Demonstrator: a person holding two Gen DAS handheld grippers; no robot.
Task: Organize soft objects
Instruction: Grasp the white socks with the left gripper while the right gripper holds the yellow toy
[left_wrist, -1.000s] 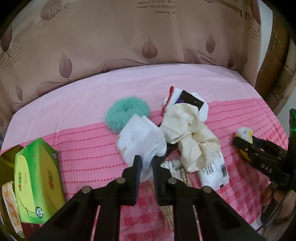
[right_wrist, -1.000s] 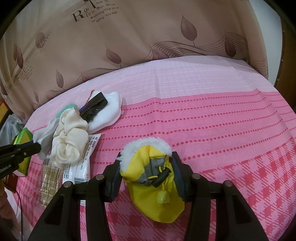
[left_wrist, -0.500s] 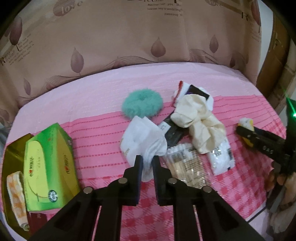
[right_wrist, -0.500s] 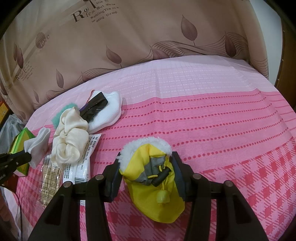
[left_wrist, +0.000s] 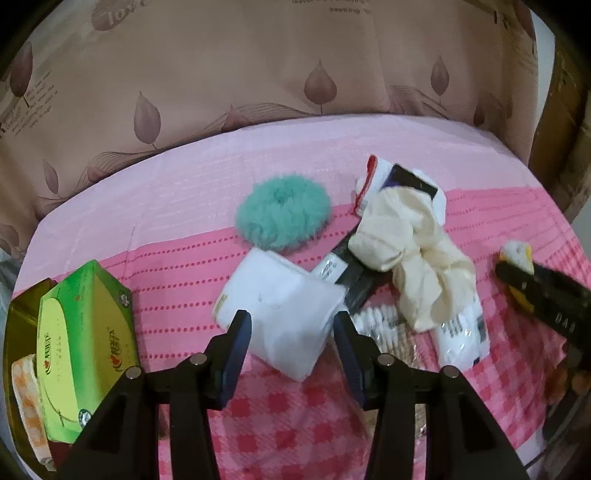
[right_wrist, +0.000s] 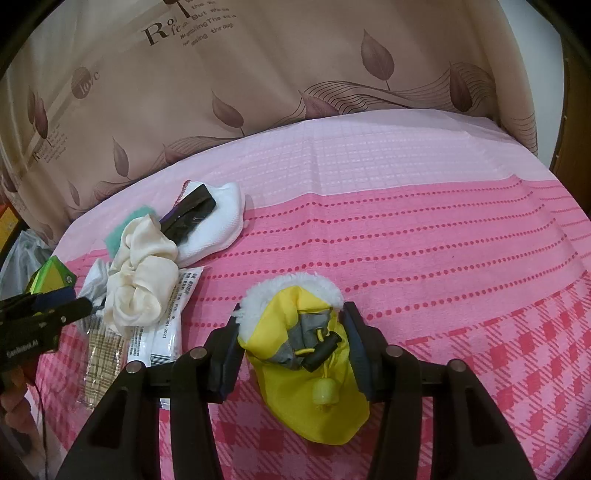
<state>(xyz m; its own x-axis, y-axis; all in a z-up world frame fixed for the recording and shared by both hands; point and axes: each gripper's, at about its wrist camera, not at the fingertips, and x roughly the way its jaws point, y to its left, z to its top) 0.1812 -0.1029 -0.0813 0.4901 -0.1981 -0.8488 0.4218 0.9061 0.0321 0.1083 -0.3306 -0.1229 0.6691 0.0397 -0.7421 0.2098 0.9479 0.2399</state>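
A folded white sock (left_wrist: 280, 306) lies on the pink cloth (left_wrist: 177, 266) between the fingers of my left gripper (left_wrist: 291, 323). Its jaws are opening and the pads stand clear of the sock. My right gripper (right_wrist: 293, 319) is shut on a small yellow boot (right_wrist: 314, 376) with white fleece lining, held just over the checked part of the cloth. A teal fluffy scrunchie (left_wrist: 282, 212) and a cream scrunchie (left_wrist: 406, 251) lie beyond the sock. A white sock with red trim (left_wrist: 375, 173) lies at the back with a black item on it.
A green tissue box (left_wrist: 85, 339) stands at the left edge in a yellow-brown tray (left_wrist: 18, 321). A cotton swab pack (left_wrist: 384, 325), a white sachet (left_wrist: 461, 332) and a dark packet (left_wrist: 354, 280) lie under the cream scrunchie. A leaf-print curtain (right_wrist: 258, 74) hangs behind.
My left gripper carried the white sock left, away from the pile, then opened; the sock now rests on the cloth. The right gripper and yellow boot have not moved.
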